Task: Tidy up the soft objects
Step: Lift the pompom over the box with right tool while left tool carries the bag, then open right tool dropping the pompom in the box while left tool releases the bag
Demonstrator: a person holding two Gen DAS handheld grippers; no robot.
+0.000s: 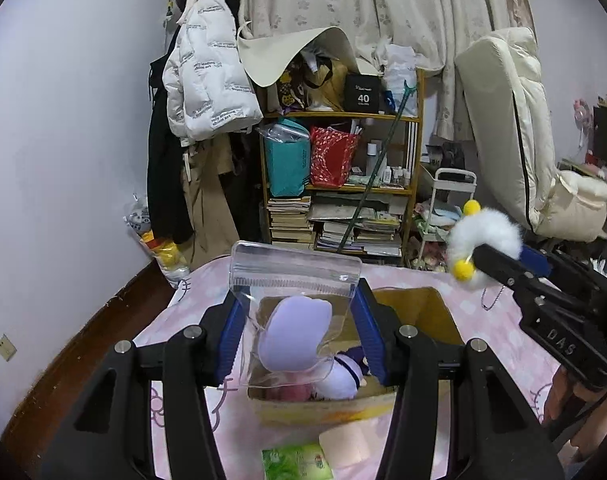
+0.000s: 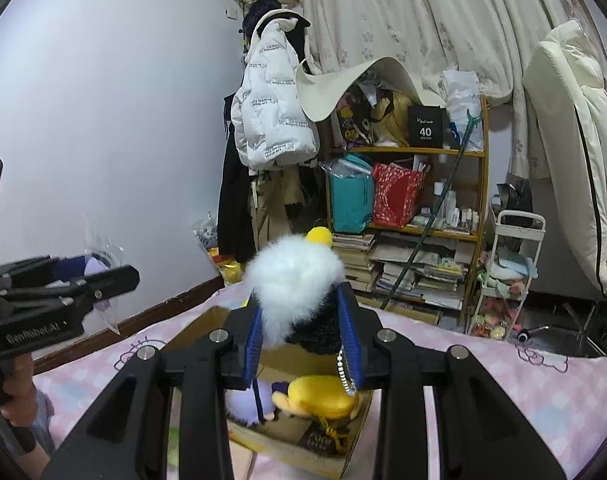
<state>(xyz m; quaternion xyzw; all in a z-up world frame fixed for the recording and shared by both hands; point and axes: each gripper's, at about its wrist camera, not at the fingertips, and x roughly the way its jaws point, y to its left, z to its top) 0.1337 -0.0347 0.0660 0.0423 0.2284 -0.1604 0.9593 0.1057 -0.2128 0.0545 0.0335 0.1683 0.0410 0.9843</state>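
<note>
Lifting two soft items above the cardboard box (image 1: 419, 308).
Left gripper (image 1: 299, 336) clamps a bagged purple plush (image 1: 295, 332); right gripper (image 2: 303, 332) grips a white fluffy toy (image 2: 295, 280); next, placing each.

A cardboard box (image 1: 419, 308) sits on a bed (image 1: 499, 320), with plush toys (image 2: 319, 398) inside it. Above the box, the left gripper (image 1: 297, 328) holds a clear zip bag (image 1: 291, 280) containing a soft toy (image 1: 295, 332). To its right and farther back, the right gripper (image 2: 303, 328) holds a fluffy pom-pom item (image 2: 295, 280) up over the box. A tissue pack (image 1: 295, 462) and a paper roll (image 1: 345, 444) lie in front of the box. Behind the bed stands a bookshelf (image 1: 417, 148), with hanging coats (image 1: 207, 80) to its left and a small cart (image 1: 451, 184) to its right.
</note>
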